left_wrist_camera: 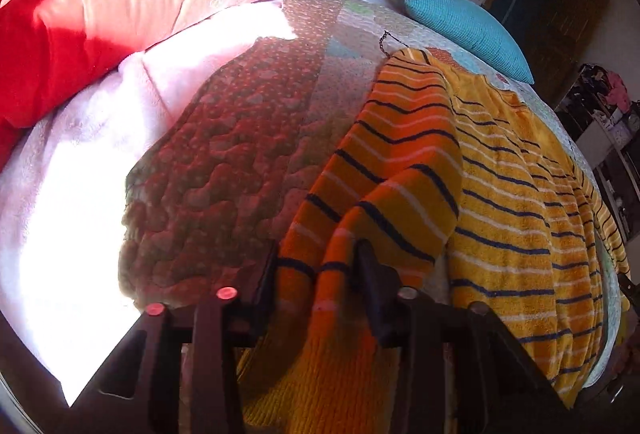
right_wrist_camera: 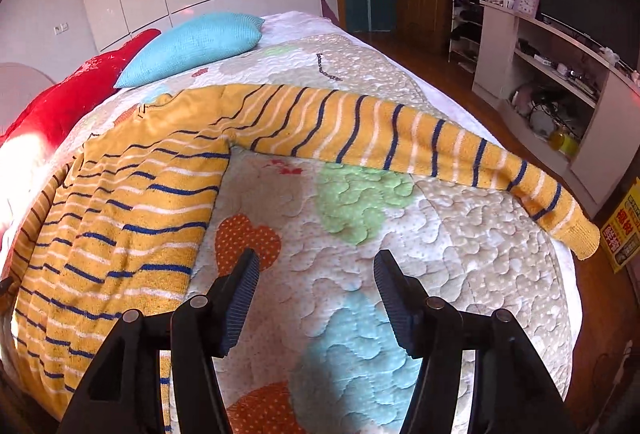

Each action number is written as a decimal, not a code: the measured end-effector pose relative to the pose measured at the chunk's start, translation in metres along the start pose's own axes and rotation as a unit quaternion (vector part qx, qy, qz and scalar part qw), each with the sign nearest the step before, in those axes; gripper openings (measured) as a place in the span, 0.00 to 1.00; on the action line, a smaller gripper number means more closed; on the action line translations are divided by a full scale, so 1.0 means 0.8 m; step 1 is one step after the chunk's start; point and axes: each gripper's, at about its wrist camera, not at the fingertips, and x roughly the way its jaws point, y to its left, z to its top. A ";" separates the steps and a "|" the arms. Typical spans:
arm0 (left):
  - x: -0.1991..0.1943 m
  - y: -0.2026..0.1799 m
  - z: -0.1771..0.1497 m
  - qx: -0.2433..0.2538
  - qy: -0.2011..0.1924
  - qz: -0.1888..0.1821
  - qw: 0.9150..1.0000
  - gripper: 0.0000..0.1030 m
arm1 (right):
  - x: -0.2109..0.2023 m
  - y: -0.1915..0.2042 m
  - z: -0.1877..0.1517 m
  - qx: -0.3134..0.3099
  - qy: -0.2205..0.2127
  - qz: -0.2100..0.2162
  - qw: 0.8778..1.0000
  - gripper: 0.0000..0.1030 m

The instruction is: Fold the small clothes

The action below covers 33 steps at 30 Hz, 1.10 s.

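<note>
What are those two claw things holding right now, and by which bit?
The left gripper pinches the striped sweater by its left sleeve. The right gripper is open over the quilt, holding nothing.

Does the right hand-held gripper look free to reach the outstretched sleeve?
Probably yes: the right hand-held gripper is open over bare quilt, and nothing lies between it and the sleeve ahead.

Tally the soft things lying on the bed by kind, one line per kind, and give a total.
Striped sweater: 1, one sleeve held by the left gripper, the other sleeve stretched out flat on the quilt
Red pillow: 1
Blue cushion: 1
Total: 3
The right gripper hangs open over the quilt, holding nothing.
</note>
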 end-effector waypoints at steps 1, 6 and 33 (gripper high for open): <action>-0.001 0.007 0.006 -0.018 0.008 -0.025 0.999 0.12 | 0.000 0.003 -0.001 0.000 0.001 0.000 1.000 0.62; -0.034 0.057 0.065 -0.038 -0.040 0.076 0.996 0.12 | -0.004 0.016 -0.002 -0.004 -0.004 -0.004 1.000 0.62; 0.090 -0.394 0.156 0.123 0.034 -0.142 0.982 0.13 | -0.019 -0.026 -0.035 0.066 -0.019 0.071 0.995 0.62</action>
